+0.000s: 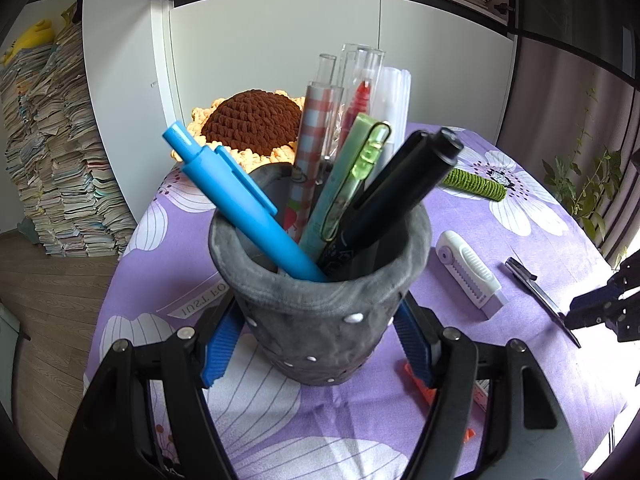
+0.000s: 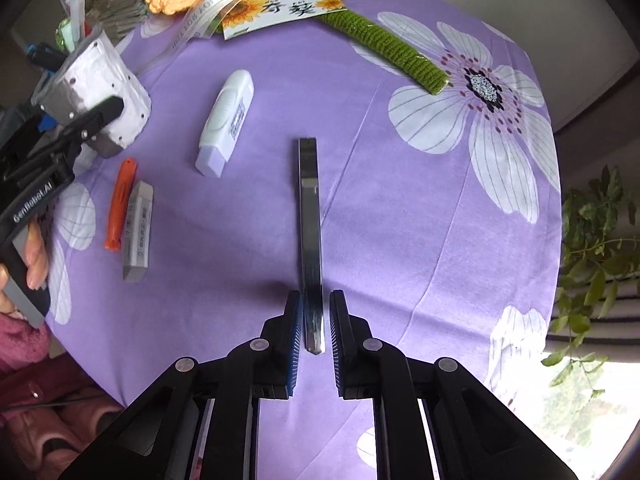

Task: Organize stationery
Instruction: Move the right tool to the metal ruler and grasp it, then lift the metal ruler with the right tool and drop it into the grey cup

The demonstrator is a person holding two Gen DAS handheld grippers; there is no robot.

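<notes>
The right tool [image 2: 315, 332] is clenched on the tip of the dark metal pen [image 2: 310, 216], at lower centre of the right wrist view. The pen's long axis runs straight up-frame, in line with the tool's fingers, on the purple surface [image 2: 420, 208]. The left tool [image 1: 316, 340] grips the grey pen holder [image 1: 320, 300], which lies at upper left of that view, so the pen must travel that way.

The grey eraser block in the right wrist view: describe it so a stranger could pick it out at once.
Start at the purple flowered tablecloth and go to its left side, below the grey felt pen cup. There the grey rectangular eraser block lies flat beside an orange plastic cap. It alone is grey, boxy and printed along its sleeve; the white correction tape dispenser farther up is rounded.
</notes>
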